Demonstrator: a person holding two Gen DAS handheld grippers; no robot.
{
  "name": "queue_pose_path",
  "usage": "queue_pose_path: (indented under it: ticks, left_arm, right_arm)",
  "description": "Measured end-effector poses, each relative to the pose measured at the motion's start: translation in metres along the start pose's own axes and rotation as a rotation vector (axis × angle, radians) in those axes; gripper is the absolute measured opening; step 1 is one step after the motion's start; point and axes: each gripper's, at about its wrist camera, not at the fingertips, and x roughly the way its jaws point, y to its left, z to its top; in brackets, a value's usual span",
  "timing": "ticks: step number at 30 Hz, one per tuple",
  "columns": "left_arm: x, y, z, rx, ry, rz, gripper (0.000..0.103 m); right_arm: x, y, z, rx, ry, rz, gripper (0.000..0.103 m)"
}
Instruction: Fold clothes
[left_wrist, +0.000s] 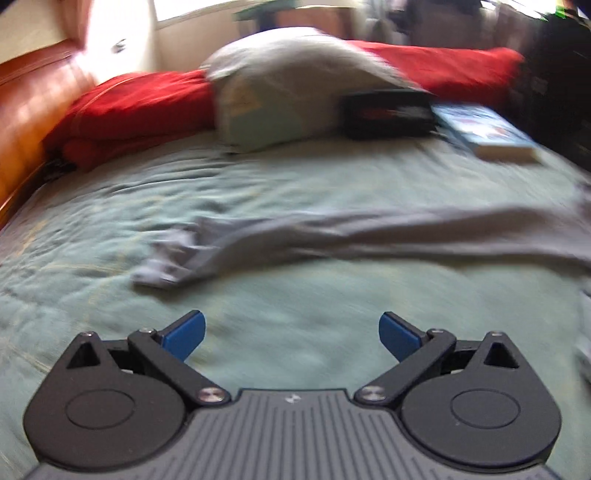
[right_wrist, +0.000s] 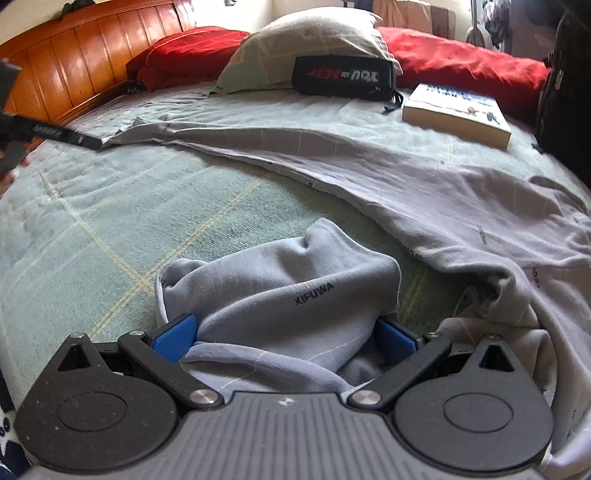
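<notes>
You have one grey garment (right_wrist: 424, 184) on the bed (right_wrist: 92, 206) — one bed, one wooden headboard (right_wrist: 74, 62). Count two red pillows (right_wrist: 184, 51), one pale pillow (right_wrist: 314, 44), one black pouch (right_wrist: 343, 75), one book (right_wrist: 458, 112). Two grippers — yours left (left_wrist: 291, 334) and right (right_wrist: 284, 338).

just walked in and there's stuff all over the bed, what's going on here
A person is folding a grey garment spread across a green bedspread, with a handheld gripper in each hand. The right gripper has a bunched part of the garment lying between its wide-apart fingers; whether they pinch it is unclear. The left gripper is open and empty, hovering over bare bedspread short of the garment's far end. A pillow, a black pouch and a book lie near the headboard.
</notes>
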Motion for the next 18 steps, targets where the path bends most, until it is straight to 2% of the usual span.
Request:
queue_pose_path:
  ticks: [5,8,12,15,18]
  left_arm:
    - [-0.035,-0.076,-0.028,0.061,0.005,-0.073,0.1]
    - [-0.049,-0.115,-0.041,0.064,0.008,-0.094,0.101]
    - [-0.068,-0.158,-0.057,0.093,-0.007,-0.157,0.101]
    - [-0.089,-0.184,-0.07,0.128,-0.042,-0.141,0.101]
    - [-0.111,-0.199,-0.084,0.112,-0.077,-0.146,0.101]
  right_arm:
    - [-0.039,0.008,-0.005,-0.031,-0.066,-0.014,0.103]
    - [-0.066,0.009,-0.014,-0.033,-0.101,-0.003,0.103]
    - [-0.086,0.005,-0.032,0.012,-0.102,0.027,0.103]
    - [-0.092,0.0,-0.048,0.043,-0.085,0.049,0.103]
    - [-0.092,-0.004,-0.06,0.069,-0.061,0.091,0.103]
